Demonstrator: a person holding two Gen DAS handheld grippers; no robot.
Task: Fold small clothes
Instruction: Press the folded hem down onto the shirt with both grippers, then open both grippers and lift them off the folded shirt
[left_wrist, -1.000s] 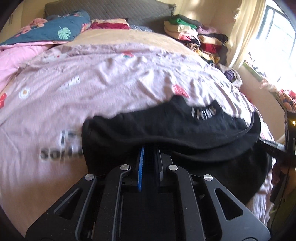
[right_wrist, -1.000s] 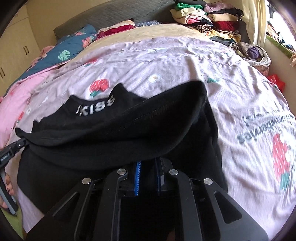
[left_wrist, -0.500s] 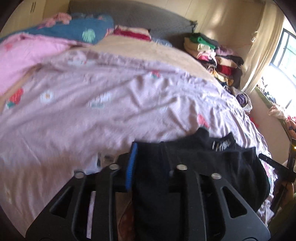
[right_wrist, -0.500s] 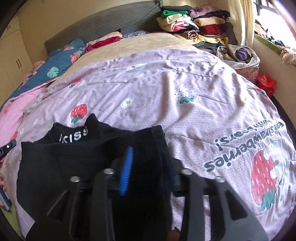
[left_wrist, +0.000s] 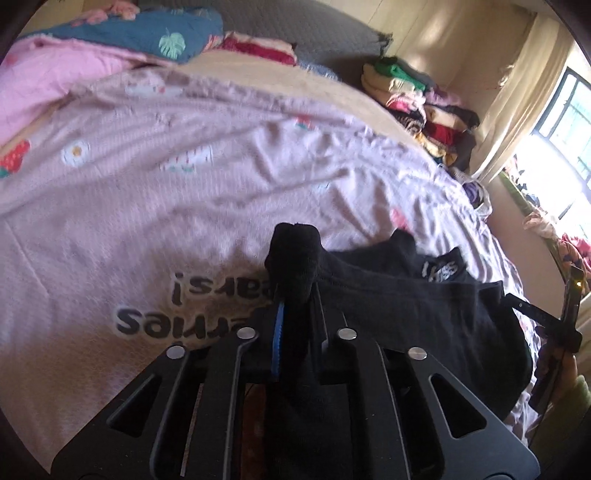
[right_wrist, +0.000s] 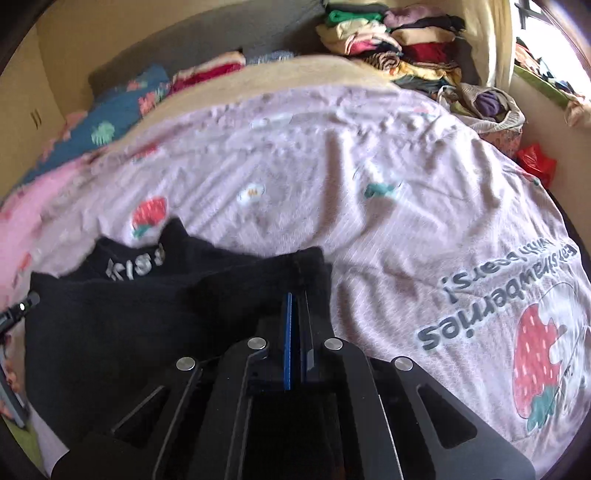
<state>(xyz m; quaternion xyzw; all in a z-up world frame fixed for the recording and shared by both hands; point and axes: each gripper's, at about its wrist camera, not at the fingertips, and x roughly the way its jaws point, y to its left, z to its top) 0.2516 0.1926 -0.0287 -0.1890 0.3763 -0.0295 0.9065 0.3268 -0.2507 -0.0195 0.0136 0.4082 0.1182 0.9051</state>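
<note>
We note the bed first: its pink strawberry-print quilt fills everything ahead of both tools, with a stack of folded clothes far ahead and to the right, by the curtain.

The black garment, a small top with white lettering at its neckband, lies on the quilt directly ahead of and beneath the tools. A second ago it was held up as a broad arch spanning both views; half a second ago it had dropped to the quilt and both tools were spread, cloth lying between the fingers. Now the hem side is doubled over the body, so we judge one fold laid down.

Left tool: pressed together again, pinching a bunched corner of the black cloth that stands up just ahead of its tips. Right tool: fingers close together, blue pad nearly against the opposite finger, on the garment's right edge; the cloth between them looks thin, but we read it as gripped.

Interpretation: the release and re-grip suggest a first fold is complete and a second is being set up. Both grips sit at the near corners, the neckband ahead and between the tools. The left bunch looks uneven; we expect a lumpy edge if it is carried over as is.
</note>
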